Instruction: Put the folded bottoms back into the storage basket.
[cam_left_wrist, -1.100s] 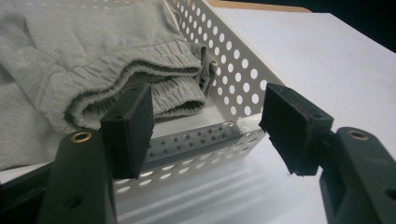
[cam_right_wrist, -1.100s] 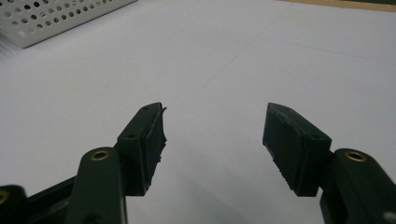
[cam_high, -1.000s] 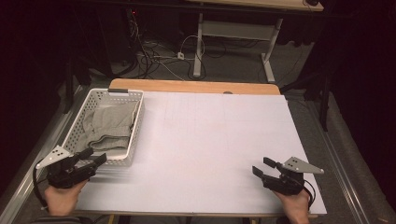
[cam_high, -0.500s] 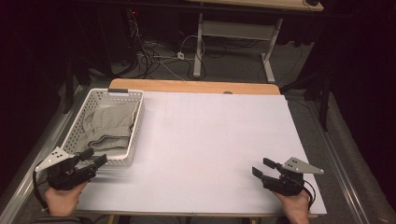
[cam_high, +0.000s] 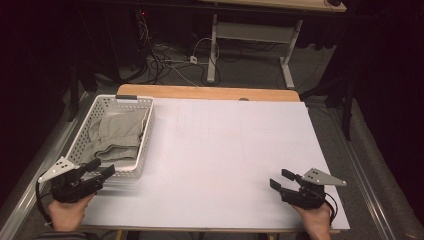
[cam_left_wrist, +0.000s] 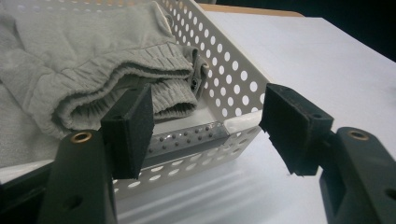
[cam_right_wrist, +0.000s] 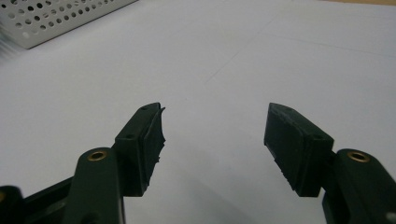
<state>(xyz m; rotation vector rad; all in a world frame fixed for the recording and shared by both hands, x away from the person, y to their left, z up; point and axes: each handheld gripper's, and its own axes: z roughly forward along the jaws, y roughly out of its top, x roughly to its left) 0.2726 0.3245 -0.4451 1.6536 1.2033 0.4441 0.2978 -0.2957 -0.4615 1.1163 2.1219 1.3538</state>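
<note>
A wide white desk (cam_high: 235, 165) takes up most of the high view, with a strip of bare wood showing along its far edge. On the desk's left side stands a white plastic basket (cam_high: 144, 145) with perforated walls, its long side running away from the person. Inside the basket lies a bundle of grey clothes (cam_high: 117, 137), folded loosely; in the left gripper view (cam_left_wrist: 107, 70) a ribbed cuff or waistband of the cloth rests against the near corner of the basket (cam_left_wrist: 233, 93).

The left gripper (cam_high: 100, 170) is held low at the basket's near end, just beside its near wall. Its fingers (cam_left_wrist: 130, 126) stand wide apart with nothing between them, pointing at the basket's near corner and the cloth behind it, touching neither as far as can be seen.

The right gripper (cam_high: 279, 180) is held over the near right part of the desk, well apart from the basket. Its fingers (cam_right_wrist: 144, 140) are spread wide too and hold nothing, aimed across the bare white surface, with the basket's corner (cam_right_wrist: 56, 21) far off.
</note>
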